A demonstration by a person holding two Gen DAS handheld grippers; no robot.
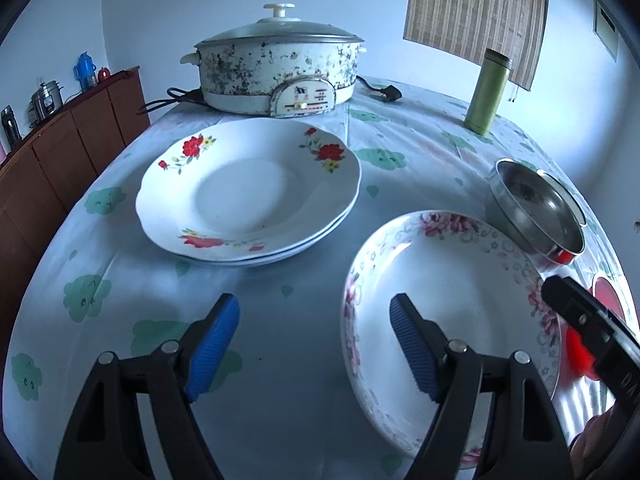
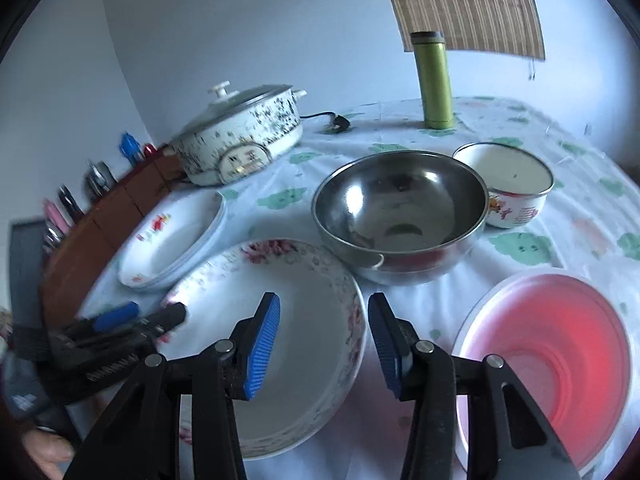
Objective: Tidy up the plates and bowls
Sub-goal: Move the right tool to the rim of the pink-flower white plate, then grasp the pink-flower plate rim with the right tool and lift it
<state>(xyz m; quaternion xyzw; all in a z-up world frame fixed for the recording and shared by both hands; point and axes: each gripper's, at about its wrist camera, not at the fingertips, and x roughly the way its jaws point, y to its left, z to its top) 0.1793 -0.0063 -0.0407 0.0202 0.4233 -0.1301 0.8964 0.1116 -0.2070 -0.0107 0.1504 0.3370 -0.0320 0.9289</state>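
Observation:
A white plate with pink flowers (image 1: 464, 280) lies on the table at the near right. My left gripper (image 1: 314, 344) is open, its jaws straddling the plate's left rim without pressing on it. A stack of red-flowered plates (image 1: 248, 188) sits further back at the left. In the right wrist view my right gripper (image 2: 324, 340) is open, with the right rim of the pink-flowered plate (image 2: 280, 320) between its blue pads (image 2: 264, 344), which do not press on it. Behind it stand a steel bowl (image 2: 400, 212) and a small enamel bowl (image 2: 508, 184).
A pink plastic bowl (image 2: 552, 352) sits at the near right. An electric pot (image 1: 276, 68) with its cord and a green flask (image 1: 486, 92) stand at the back. A brown sideboard (image 1: 68, 148) runs along the table's left edge.

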